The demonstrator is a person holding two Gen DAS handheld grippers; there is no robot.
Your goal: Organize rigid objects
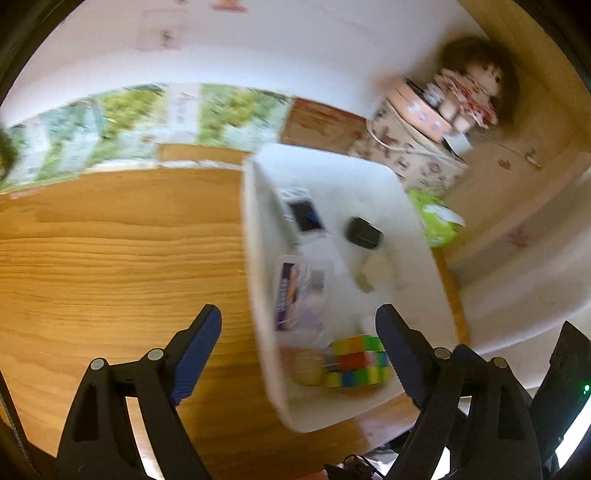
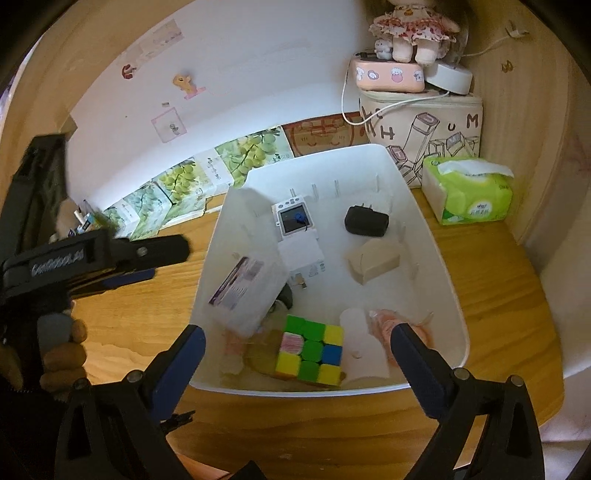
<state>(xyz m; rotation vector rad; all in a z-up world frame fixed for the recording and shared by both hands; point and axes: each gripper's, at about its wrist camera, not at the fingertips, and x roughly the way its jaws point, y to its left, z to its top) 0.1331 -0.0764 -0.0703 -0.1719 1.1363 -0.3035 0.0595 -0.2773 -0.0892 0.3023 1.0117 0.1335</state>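
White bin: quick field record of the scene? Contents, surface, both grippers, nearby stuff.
container: white bin on wooden desk
contents: puzzle cube, black charger, tan box, small screen device, clear plastic box
left gripper: open, nothing between its fingers
right gripper: open, empty, above the bin's near end
beside bin: green tissue pack

Home desk nook: doll [image 2: 413,29], tissue pack [image 2: 469,192], stickered wall [image 2: 221,74].

Wooden desk [image 2: 498,280], stickered white wall [image 2: 236,74]
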